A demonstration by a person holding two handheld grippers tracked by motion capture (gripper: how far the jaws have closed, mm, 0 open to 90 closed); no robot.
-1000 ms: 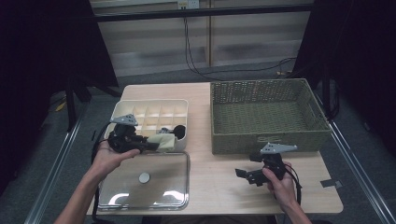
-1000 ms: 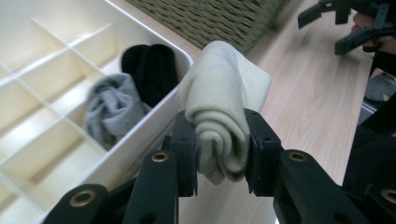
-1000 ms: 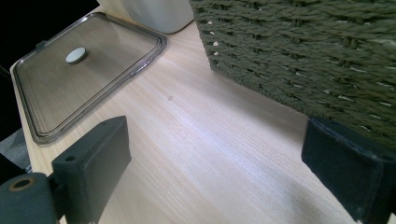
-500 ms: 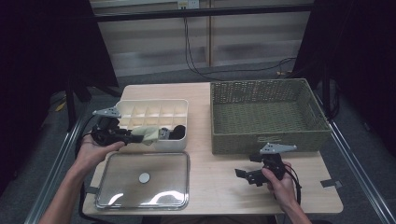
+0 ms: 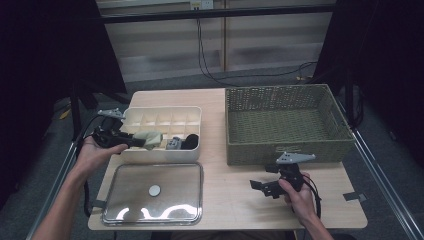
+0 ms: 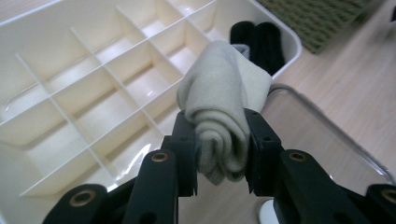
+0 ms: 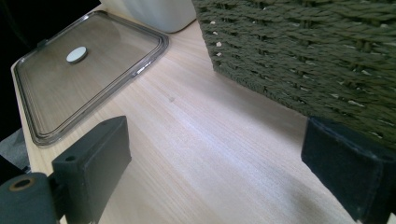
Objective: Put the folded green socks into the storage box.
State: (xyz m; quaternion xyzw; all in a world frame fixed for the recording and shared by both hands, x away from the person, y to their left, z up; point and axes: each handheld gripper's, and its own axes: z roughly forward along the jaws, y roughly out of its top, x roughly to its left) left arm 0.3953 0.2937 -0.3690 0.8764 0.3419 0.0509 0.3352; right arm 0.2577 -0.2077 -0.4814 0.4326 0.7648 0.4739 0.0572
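Pale wooden worktop [image 5: 230,175] in a dark room, slatted wall panels and hanging cables behind. At its left rear, a cream divided organizer box [image 5: 162,119] with empty compartments, plus a black rolled item [image 5: 190,141] and a small grey one [image 5: 173,144] in its near right corner. In front of that box, flat on the worktop, a clear lid [image 5: 154,192] with a round white knob at its centre. At the right rear, an olive woven basket [image 5: 285,122]. Left gripper [image 6: 219,156] held at the left edge of the box, fingers [image 6: 187,154] clenched on a rolled beige sock [image 6: 224,116], pads pressing it from both sides; sock raised above the near edge of the box, close to the lid's rim, free end pointing toward the black roll. Right gripper [image 5: 262,186] in hand low over the worktop just in front of the basket, fingers [image 7: 95,161] released and spread wide, bare wood between them, basket wall close beside one pad.
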